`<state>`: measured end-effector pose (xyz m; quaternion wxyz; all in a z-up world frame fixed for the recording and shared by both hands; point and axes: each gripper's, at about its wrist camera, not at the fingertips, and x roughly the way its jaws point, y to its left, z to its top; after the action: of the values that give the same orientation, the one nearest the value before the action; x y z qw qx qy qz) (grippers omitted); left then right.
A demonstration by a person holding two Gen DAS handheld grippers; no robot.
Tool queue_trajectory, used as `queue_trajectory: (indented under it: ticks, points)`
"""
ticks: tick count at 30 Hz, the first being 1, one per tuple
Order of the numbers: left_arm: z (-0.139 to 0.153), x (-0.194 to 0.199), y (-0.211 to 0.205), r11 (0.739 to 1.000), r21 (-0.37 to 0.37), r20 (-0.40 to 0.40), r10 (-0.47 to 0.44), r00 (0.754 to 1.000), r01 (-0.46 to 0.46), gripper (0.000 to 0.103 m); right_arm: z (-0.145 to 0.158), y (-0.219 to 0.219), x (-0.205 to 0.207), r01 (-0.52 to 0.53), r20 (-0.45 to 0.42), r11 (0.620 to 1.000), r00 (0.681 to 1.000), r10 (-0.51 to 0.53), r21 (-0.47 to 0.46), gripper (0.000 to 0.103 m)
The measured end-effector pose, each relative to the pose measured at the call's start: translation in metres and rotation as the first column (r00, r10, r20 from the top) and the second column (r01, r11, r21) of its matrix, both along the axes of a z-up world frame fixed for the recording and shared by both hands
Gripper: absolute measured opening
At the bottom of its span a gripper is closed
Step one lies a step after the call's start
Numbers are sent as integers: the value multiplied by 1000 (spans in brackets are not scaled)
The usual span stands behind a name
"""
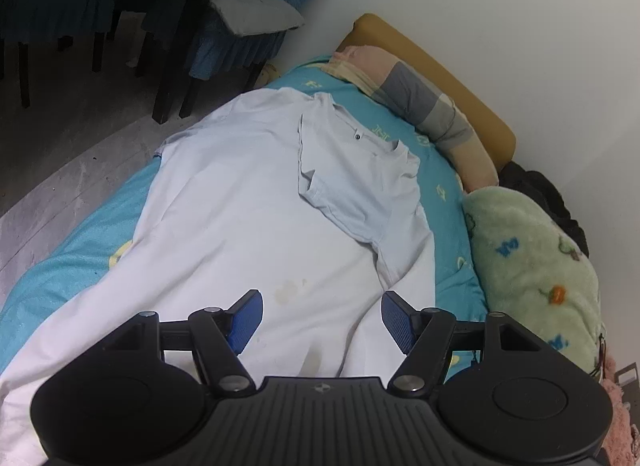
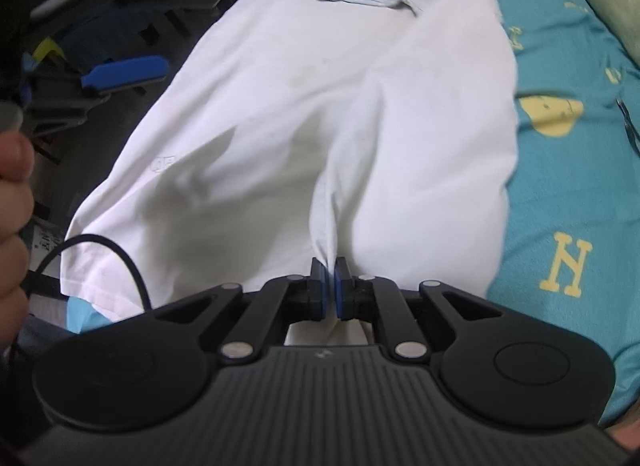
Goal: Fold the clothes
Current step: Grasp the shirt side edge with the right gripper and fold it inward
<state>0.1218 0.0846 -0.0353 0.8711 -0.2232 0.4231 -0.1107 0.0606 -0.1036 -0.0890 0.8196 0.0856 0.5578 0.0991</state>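
White shirt [image 2: 280, 113] hem is pinched by the right hand-held gripper [image 2: 330, 286]; the left hand-held gripper [image 1: 322, 320] hangs wide (empty), so one-sided pulling could skew the fold.

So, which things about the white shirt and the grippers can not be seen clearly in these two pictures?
- White shirt: its near hem, left wrist view, is hidden behind the left gripper.
- Cloth pinched in the right gripper, right wrist view: the number of layers is hidden by the fingers.
- Shirt collar, right wrist view: cut off by the top edge.
- Small mark on the shirt, right wrist view: too small to read.
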Motion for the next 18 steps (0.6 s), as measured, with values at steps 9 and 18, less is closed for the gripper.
queue_trajectory:
  ticks: [9,18]
  points:
    - [-13,12,-26,998,42,-1,-51,999,51,74,44,-69,-12,117,130,989,983,-128,89,78]
    - [-50,84,-50,999,33,-73,-5,997,7,76,41,-129,35,375,309,889,840,-446,263,78]
